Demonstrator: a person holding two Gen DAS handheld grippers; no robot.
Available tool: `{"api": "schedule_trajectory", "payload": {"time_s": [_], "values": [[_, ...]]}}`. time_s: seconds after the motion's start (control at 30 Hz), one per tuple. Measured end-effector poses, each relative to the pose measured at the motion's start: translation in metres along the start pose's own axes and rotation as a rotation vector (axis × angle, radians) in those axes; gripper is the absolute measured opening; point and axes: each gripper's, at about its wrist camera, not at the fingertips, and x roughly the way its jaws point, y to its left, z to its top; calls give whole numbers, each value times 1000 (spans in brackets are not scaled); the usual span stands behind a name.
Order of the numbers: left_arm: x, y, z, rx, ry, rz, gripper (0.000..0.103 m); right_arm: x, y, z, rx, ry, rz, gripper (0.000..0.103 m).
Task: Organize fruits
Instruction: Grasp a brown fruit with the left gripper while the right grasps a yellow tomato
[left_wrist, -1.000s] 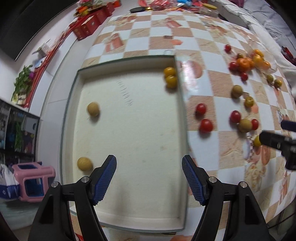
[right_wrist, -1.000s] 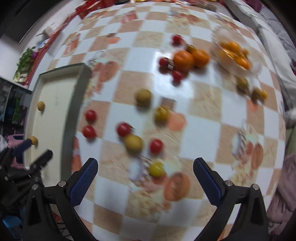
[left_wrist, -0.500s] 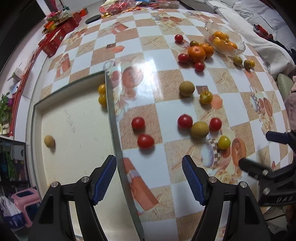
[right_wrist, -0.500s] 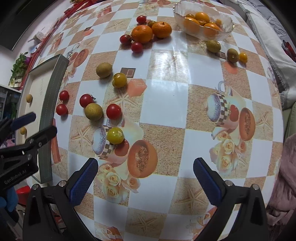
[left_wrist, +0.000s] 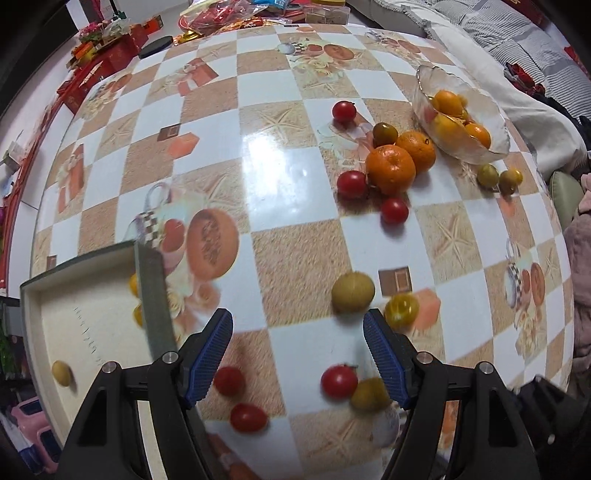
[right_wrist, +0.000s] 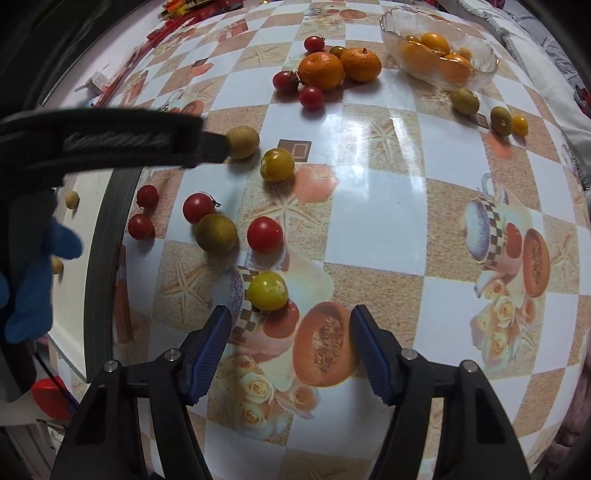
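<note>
Loose fruit lies on the checkered tablecloth: two oranges (left_wrist: 390, 169) (right_wrist: 320, 71), several red cherry tomatoes, brownish round fruits (left_wrist: 352, 291) (right_wrist: 242, 142) and yellow tomatoes (left_wrist: 402, 309) (right_wrist: 267, 290). A cream tray (left_wrist: 151, 295) (right_wrist: 110, 236) at the left holds a few small yellow fruits. My left gripper (left_wrist: 297, 328) hovers open over bare cloth beside the tray, a red tomato (left_wrist: 339, 381) just below it. My right gripper (right_wrist: 290, 321) has its jaws closing with nothing between them; the yellow tomato sits just ahead of its left finger. One of the left gripper's fingers (right_wrist: 147, 142) crosses the right wrist view.
A glass bowl (left_wrist: 480, 153) (right_wrist: 480, 70) of small orange fruits stands at the back right, with two greenish fruits (right_wrist: 500, 120) beside it. Red boxes (left_wrist: 107, 70) crowd the far left table edge. Bedding (left_wrist: 517, 55) lies beyond the right edge.
My left gripper swept right from above the tray to the table beside it. My right gripper sank toward the yellow tomato and its jaws narrowed.
</note>
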Motion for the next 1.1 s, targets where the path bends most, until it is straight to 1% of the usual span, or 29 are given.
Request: {"api": "schedule_trajectory", "payload": {"time_s": [0.2,0.3,0.33,0.37,0.4,0.43,0.47,0.5,0.53,0.57,0.63,0.7,0.77,0.87,1.1], "values": [[15,-9,9,7,4,-5,75,5,14,2,-24,-39,-17,69],[22,-14,11,6,13,1,74,6,20,2,-40,-51,-25,68],[23,-15,12,5,8,13,74,7,23,3,-46,-54,-29,65],[24,-17,12,4,6,19,70,8,26,4,-55,-57,-39,59],[26,-18,13,-1,10,23,67,9,27,6,-60,-58,-47,55],[25,-18,13,-4,7,24,65,10,29,6,-63,-59,-54,46],[25,-18,14,-6,2,25,57,10,30,7,-62,-58,-53,34],[24,-20,14,0,-4,24,53,11,31,8,-57,-54,-41,28],[23,-22,15,6,-8,24,45,11,31,10,-52,-47,-31,24],[22,-25,15,14,-11,22,36,9,27,11,-49,-45,-20,24],[21,-31,16,26,-17,16,27,8,23,14,-40,-37,2,24],[20,-32,16,16,-17,8,27,6,16,15,-21,-32,21,24],[18,-28,16,-19,-9,-22,27,1,9,16,5,-31,40,24],[9,-17,9,-51,-15,-29,27,-4,-4,17,48,-24,67,24],[-19,6,-10,-107,-51,-55,27,-15,-26,28,68,-20,70,24]]}}
